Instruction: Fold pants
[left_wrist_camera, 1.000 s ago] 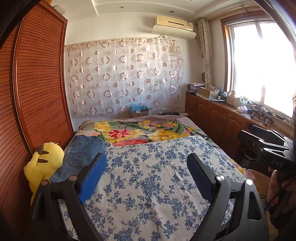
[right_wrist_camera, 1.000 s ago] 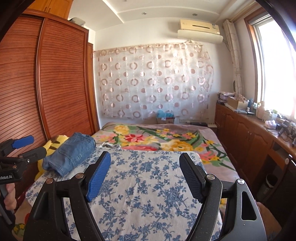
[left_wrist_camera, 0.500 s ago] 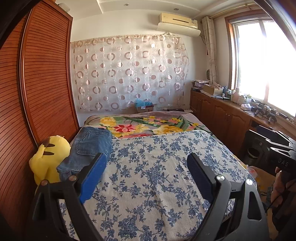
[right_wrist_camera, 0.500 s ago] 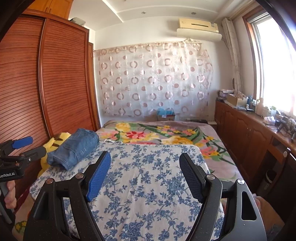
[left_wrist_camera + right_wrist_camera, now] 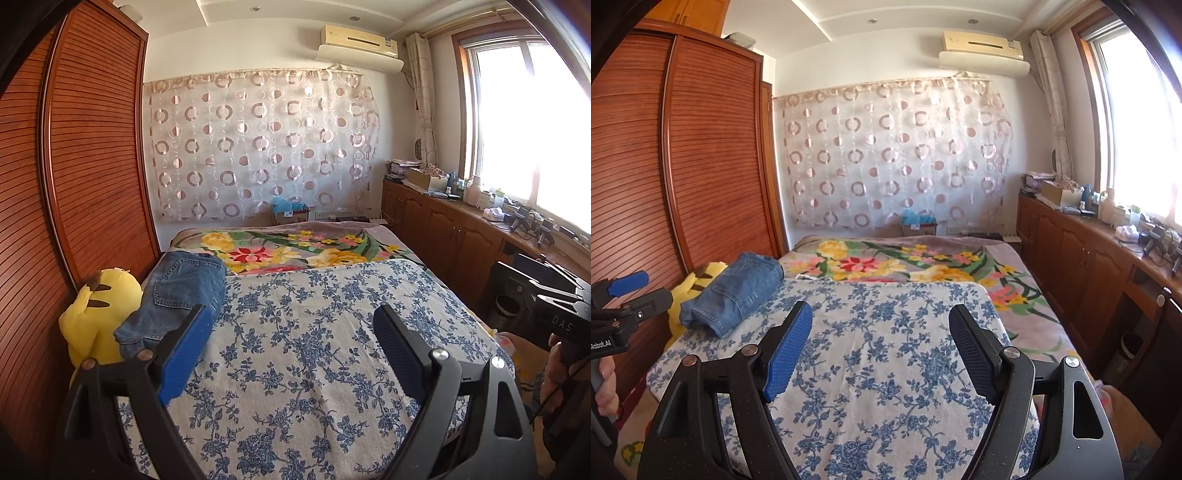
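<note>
Folded blue denim pants (image 5: 177, 295) (image 5: 735, 291) lie at the far left of the bed, on the blue-flowered cover (image 5: 314, 350) (image 5: 886, 350) and against a yellow plush toy (image 5: 96, 317). My left gripper (image 5: 291, 332) hangs open above the cover, nothing between its fingers; its left pad sits just in front of the pants in the picture. My right gripper (image 5: 881, 332) is open too, over the middle of the cover, right of the pants. The left gripper (image 5: 624, 291) also shows at the left edge of the right wrist view.
A louvred wooden wardrobe (image 5: 85, 177) runs along the bed's left side. A flowered blanket (image 5: 894, 262) covers the far half of the bed. Low wooden cabinets (image 5: 1082, 258) with clutter line the right wall under the window. A bin (image 5: 1126, 354) stands by the bed's right side.
Both views have tilted a little upward, so the bed and pants sit lower in the pictures. The pants have not moved and both grippers stay open.
</note>
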Tool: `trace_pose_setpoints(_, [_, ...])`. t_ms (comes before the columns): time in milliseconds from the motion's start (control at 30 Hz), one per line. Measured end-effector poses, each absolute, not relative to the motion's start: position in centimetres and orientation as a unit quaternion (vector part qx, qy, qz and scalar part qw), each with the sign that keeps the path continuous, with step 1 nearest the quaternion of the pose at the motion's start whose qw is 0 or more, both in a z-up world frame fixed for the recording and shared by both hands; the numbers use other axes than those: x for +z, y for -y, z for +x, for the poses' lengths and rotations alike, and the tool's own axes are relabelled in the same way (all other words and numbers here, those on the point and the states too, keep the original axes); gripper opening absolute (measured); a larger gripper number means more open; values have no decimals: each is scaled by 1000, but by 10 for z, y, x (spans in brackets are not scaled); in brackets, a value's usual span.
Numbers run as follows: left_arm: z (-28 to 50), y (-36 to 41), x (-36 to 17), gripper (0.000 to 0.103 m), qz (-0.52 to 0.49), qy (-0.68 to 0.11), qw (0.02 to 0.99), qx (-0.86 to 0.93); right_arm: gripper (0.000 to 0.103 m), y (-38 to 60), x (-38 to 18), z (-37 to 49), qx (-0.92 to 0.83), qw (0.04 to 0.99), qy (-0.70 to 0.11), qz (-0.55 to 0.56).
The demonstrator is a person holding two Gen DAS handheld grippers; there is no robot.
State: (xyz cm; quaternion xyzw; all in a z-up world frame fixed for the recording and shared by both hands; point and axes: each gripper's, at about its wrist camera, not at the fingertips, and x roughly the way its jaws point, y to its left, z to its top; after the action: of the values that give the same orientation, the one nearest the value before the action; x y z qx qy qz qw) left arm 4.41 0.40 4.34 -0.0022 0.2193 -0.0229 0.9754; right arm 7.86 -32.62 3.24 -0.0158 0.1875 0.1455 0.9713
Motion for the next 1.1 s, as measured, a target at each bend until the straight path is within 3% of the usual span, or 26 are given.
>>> trace_pose_setpoints(1100, [39, 0, 48, 90, -1, -210, 977, -22, 78, 325, 34, 77, 146, 972, -185, -15])
